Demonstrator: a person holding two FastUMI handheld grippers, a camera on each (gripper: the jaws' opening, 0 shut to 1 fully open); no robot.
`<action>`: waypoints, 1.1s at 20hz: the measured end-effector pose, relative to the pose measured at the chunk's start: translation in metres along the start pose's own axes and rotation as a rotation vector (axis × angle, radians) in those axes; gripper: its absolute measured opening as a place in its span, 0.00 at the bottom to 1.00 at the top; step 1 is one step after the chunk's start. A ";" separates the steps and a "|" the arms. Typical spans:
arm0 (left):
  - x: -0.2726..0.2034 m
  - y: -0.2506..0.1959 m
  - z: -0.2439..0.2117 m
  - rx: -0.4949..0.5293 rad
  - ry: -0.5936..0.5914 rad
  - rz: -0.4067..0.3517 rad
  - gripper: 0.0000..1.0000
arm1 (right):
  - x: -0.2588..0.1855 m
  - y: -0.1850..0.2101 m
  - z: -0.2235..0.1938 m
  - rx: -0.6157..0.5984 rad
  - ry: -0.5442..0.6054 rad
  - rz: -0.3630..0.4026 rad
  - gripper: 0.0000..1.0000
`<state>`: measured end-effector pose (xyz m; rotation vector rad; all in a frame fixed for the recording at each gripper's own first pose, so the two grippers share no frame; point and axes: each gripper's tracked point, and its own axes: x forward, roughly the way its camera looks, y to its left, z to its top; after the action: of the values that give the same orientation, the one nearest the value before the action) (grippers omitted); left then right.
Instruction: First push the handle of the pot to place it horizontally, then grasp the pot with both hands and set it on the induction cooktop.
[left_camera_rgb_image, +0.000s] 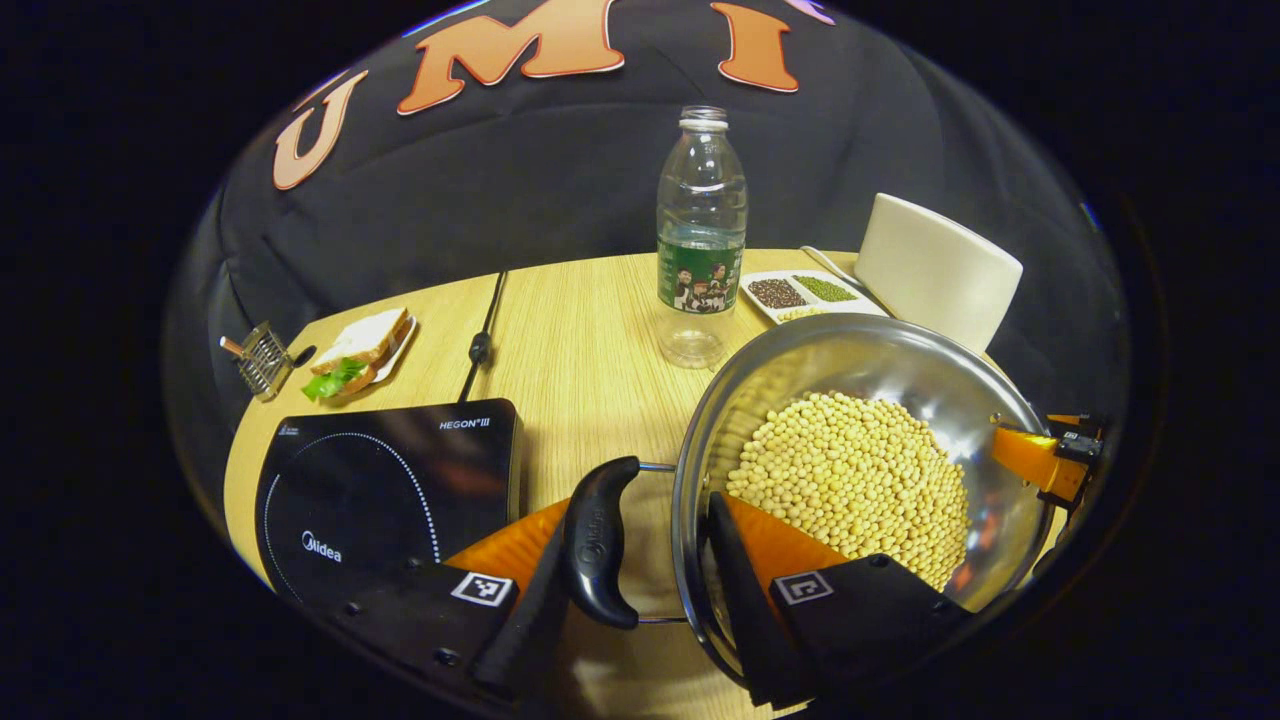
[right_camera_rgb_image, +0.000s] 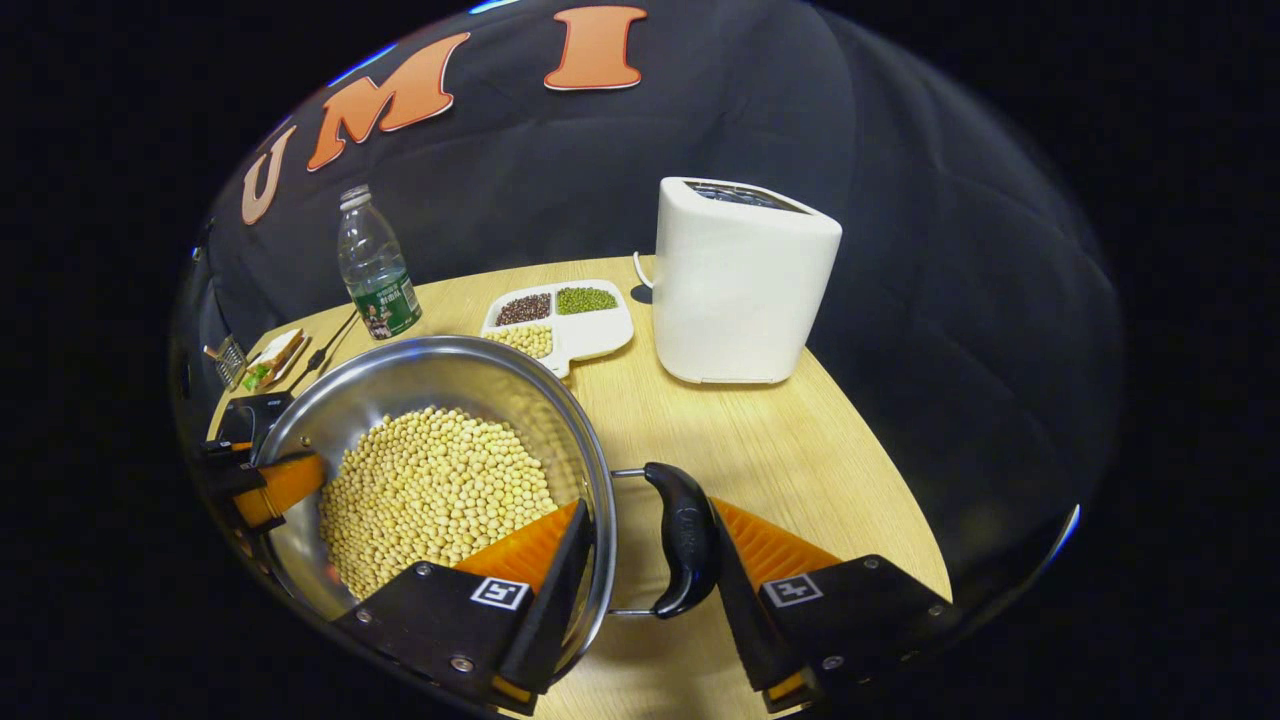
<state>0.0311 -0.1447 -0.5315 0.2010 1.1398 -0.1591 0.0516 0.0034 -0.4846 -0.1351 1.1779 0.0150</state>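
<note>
Shiny steel pot (left_camera_rgb_image: 880, 370) half full of pale soybeans (left_camera_rgb_image: 860, 480)

Two close views face each other's sides of one round steel pot of yellow beans (left_camera_rgb_image: 850, 480) (right_camera_rgb_image: 430, 480), seemingly from opposite handles, both looking toward the wall.

The left tool (left_camera_rgb_image: 640, 560) sits around the black side handle (left_camera_rgb_image: 598, 540) of the shiny round metal pot (left_camera_rgb_image: 860, 370). One finger is outside the handle, and the other is inside the pot rim. The pot is full of little yellow beans (left_camera_rgb_image: 860, 480). Just left of it lies the flat black induction cooktop (left_camera_rgb_image: 390, 490) on the light wooden counter (left_camera_rgb_image: 580, 330). Behind the pot stands a clear plastic bottle (left_camera_rgb_image: 701, 235). Across the pot, the other tool (left_camera_rgb_image: 1050, 455) is at the far rim.
</note>
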 end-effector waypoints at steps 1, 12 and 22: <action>0.000 0.000 0.001 -0.001 -0.002 0.003 0.79 | -0.001 -0.001 -0.001 -0.009 0.000 -0.003 0.70; 0.006 0.000 0.009 0.002 -0.033 0.023 0.77 | -0.007 0.000 -0.004 0.063 -0.018 -0.035 0.61; -0.022 0.011 0.036 0.030 -0.105 0.053 0.76 | -0.043 0.001 0.019 0.093 -0.061 -0.041 0.52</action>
<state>0.0558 -0.1425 -0.4958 0.2465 1.0275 -0.1387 0.0526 0.0089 -0.4374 -0.0759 1.1127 -0.0715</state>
